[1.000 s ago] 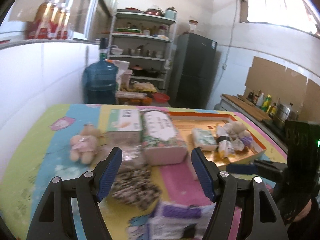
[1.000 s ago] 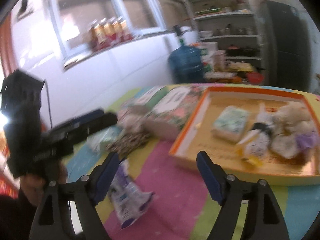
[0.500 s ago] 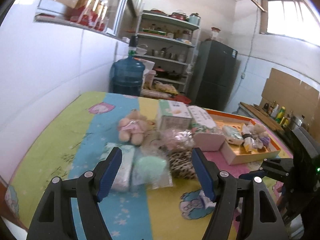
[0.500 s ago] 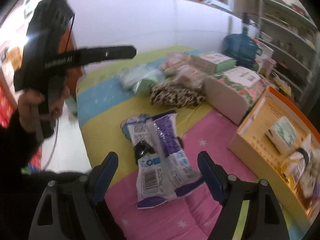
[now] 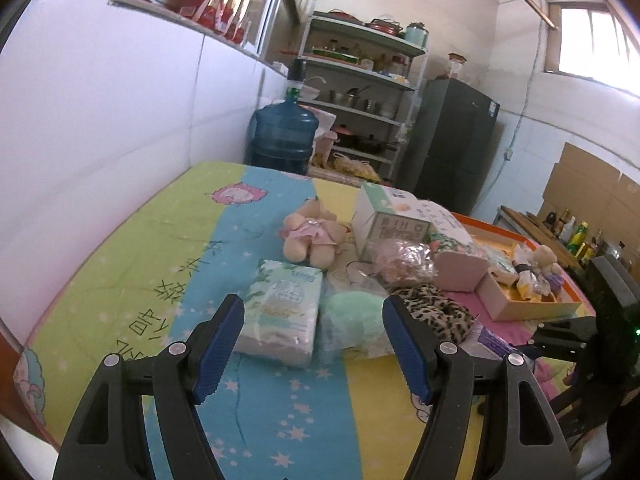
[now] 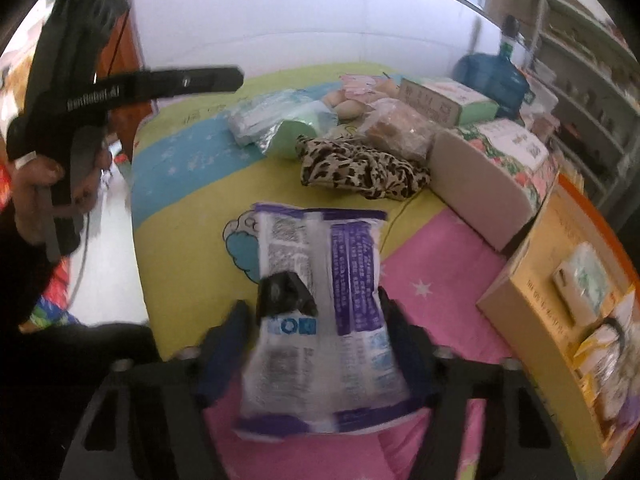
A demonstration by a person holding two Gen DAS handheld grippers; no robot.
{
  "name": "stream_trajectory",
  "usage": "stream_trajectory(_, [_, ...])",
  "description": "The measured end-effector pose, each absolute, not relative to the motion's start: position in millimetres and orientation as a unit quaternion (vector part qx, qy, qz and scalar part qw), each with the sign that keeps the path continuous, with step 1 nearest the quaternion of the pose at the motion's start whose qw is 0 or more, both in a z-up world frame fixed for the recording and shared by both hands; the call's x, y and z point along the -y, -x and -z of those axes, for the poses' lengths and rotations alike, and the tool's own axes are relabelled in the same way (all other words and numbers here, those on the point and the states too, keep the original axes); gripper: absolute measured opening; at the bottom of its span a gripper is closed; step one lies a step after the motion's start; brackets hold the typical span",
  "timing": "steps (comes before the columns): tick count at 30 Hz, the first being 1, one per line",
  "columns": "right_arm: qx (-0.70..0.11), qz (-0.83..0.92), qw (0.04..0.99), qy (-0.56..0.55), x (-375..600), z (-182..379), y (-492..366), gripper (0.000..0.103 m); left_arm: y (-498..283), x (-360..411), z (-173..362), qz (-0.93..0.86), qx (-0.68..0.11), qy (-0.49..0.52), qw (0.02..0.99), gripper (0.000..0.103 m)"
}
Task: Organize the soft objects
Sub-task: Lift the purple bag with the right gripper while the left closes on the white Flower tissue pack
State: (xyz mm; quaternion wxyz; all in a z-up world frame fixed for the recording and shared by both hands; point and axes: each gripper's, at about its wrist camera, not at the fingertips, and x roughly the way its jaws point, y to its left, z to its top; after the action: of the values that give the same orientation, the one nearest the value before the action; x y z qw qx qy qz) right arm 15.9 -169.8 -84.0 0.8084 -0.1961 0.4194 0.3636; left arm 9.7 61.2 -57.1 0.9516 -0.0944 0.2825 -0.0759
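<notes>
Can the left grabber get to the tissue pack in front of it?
Probably yes. The left gripper is open, the tissue pack lies just ahead between its fingers, and nothing blocks it.

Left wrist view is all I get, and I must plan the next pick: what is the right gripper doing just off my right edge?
Observer: The right gripper straddles a purple and white pack lying on the striped mat. Its jaws have just been closing.
Operator: Is the pack gripped?
Observer: I cannot tell. The fingers are blurred, right at the pack's two sides.
Operator: Anything on the pack?
Observer: A small black thing, perhaps a clip, sits on it near the left finger.
</notes>
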Motion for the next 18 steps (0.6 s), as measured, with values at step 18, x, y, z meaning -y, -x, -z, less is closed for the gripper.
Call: stream_trajectory(18, [-0.371,-0.282,0.884,-0.028,210.1,47.2,-4.2,0.043,-30.2,-90.6,68.3,0.071,-0.315,0.071,0.944,0.073])
